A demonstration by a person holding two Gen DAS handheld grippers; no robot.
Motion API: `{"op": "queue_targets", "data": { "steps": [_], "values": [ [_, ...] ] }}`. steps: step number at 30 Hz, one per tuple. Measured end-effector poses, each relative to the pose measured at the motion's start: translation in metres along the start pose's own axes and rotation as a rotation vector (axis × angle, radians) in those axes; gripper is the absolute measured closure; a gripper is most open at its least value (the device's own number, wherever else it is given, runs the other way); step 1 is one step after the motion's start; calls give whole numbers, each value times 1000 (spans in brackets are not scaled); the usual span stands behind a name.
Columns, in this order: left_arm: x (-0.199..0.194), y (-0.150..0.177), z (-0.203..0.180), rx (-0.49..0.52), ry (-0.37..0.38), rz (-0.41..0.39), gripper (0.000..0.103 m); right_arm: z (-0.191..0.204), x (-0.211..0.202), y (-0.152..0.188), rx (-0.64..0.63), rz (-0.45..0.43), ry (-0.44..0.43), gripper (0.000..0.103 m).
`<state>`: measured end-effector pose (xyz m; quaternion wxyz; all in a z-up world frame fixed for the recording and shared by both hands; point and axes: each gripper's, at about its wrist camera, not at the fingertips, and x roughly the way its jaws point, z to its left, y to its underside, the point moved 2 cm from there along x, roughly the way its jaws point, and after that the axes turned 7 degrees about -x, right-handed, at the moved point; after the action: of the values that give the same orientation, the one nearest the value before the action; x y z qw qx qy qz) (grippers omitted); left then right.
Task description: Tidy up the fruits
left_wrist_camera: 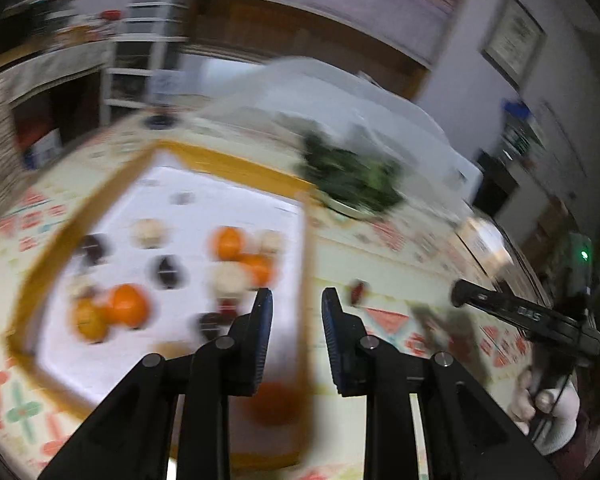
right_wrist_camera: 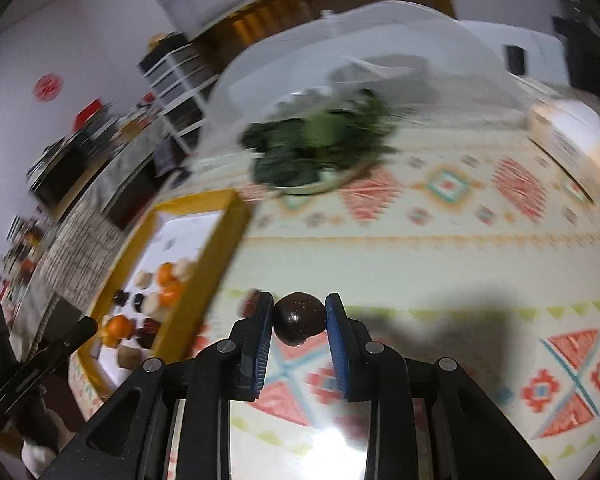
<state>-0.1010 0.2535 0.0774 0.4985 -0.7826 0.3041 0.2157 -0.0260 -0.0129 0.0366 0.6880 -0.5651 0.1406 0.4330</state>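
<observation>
A yellow-rimmed tray [left_wrist_camera: 228,168] with a white floor holds several oranges [left_wrist_camera: 126,305], dark fruits [left_wrist_camera: 167,271] and pale fruits [left_wrist_camera: 229,278]. My left gripper [left_wrist_camera: 296,312] is open and empty above the tray's right rim. An orange [left_wrist_camera: 274,402] lies blurred beneath it. My right gripper [right_wrist_camera: 299,320] is shut on a dark round fruit [right_wrist_camera: 299,319], held above the patterned tablecloth to the right of the tray [right_wrist_camera: 224,236]. The right gripper also shows in the left wrist view [left_wrist_camera: 460,294]. A small red fruit [left_wrist_camera: 358,291] lies on the cloth.
A plate of dark green leaves [right_wrist_camera: 316,148] sits under a clear dome cover [right_wrist_camera: 364,52] behind the tray. A foil-topped box [right_wrist_camera: 572,136] stands at the far right. Shelves and a counter [left_wrist_camera: 152,40] lie beyond the table.
</observation>
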Motion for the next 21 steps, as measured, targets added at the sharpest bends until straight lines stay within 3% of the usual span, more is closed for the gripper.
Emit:
{"op": "queue_targets", "data": {
  "steps": [2,5,13,16,21],
  "values": [
    [19,0,-28,59,31,35,78,-6,-1,5,2,3,-2,74],
    [53,-1,-63,168,-13,62,78,-16,2,12,20,6,-27,74],
    [146,1,-84,258,-165,195,79,-35,5,21,49,7,-98,74],
    [151,3,-93,331,-207,177,76,-37,5,20,49,2,-120,74],
    [160,16,-102,416,-229,221,78,-37,5,19,47,-2,-145,73]
  ]
}}
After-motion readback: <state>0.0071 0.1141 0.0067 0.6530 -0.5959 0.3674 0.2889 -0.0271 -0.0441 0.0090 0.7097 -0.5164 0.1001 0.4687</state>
